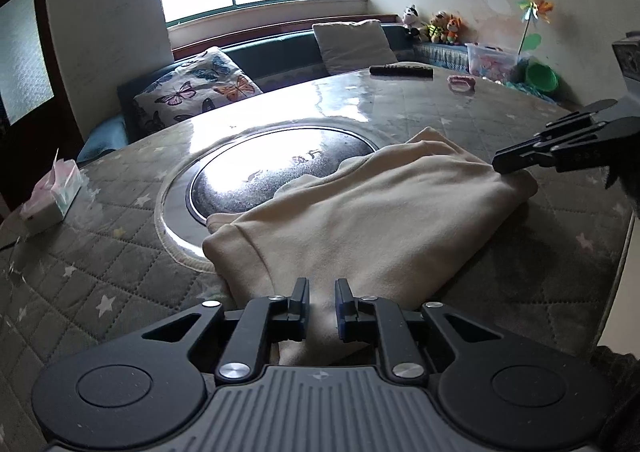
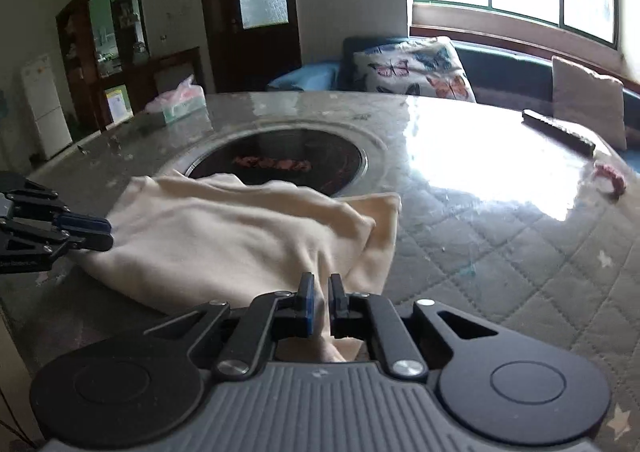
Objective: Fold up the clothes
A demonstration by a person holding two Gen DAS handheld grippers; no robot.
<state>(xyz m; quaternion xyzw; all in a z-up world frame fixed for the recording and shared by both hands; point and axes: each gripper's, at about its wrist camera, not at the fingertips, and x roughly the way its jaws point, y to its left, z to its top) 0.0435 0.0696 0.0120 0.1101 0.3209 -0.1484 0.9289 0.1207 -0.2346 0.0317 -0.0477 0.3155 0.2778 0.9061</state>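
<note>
A cream garment (image 1: pixel 360 208) lies folded over on the round table, partly over the dark centre disc (image 1: pixel 280 168). My left gripper (image 1: pixel 322 298) is shut on the garment's near edge, cloth pinched between its fingers. My right gripper (image 2: pixel 319 294) is shut on the other end of the garment (image 2: pixel 240 236). In the left wrist view the right gripper (image 1: pixel 508 164) reaches in from the right and touches the cloth's corner. In the right wrist view the left gripper (image 2: pixel 100 234) holds the cloth's left edge.
The table (image 1: pixel 120 272) has a grey quilted star cover under clear plastic. A tissue pack (image 1: pixel 52 196) sits at the left edge, a black remote (image 1: pixel 402 71) and a pink object (image 1: pixel 462 82) at the far side. A bench with cushions (image 1: pixel 196 88) runs behind.
</note>
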